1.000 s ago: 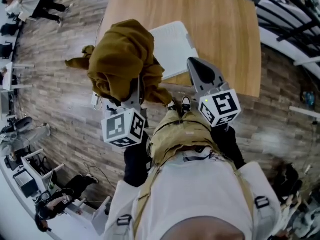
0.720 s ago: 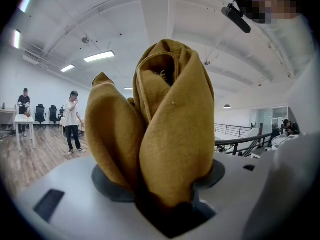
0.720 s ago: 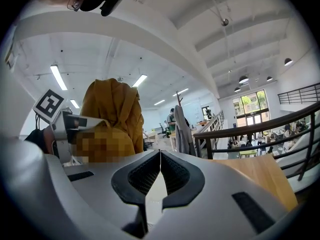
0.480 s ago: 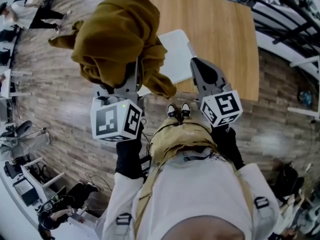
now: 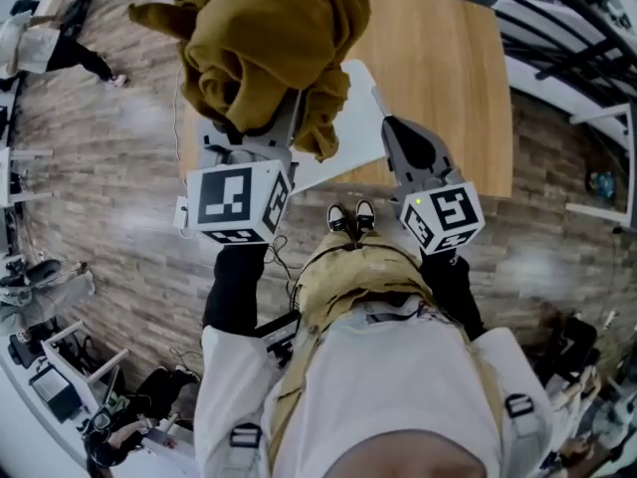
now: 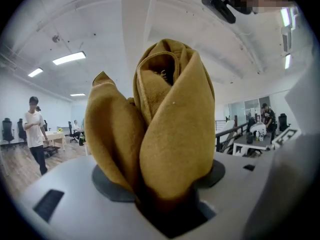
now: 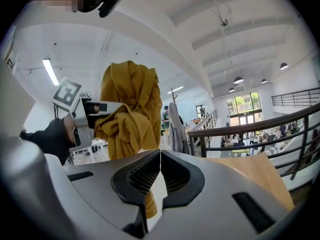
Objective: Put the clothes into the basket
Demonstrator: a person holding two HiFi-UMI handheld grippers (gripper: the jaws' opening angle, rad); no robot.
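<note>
A mustard-yellow hooded garment point(image 5: 274, 38) hangs bunched in the air, and my left gripper point(image 5: 261, 118) is shut on it. In the left gripper view its folds point(image 6: 170, 124) fill the space between the jaws and hide what lies ahead. The bundle hangs over the left end of the wooden table point(image 5: 438, 78), partly covering a white basket point(image 5: 356, 103) that stands there. My right gripper point(image 5: 383, 125) is held just right of the basket at the table's near edge. Its jaws are shut with nothing in them point(image 7: 160, 154). From that side the garment point(image 7: 127, 109) is seen hanging from the left gripper.
The person's shoes point(image 5: 353, 215) stand on the wood-plank floor at the table's near edge. A black railing point(image 7: 250, 134) runs along the right. Other people point(image 6: 34, 129) and office desks are far off to the left. A grey coat point(image 7: 175, 124) hangs behind the table.
My left gripper has lifted the garment higher and carried it to the right, over the table and the white basket. The right gripper has hardly moved.
</note>
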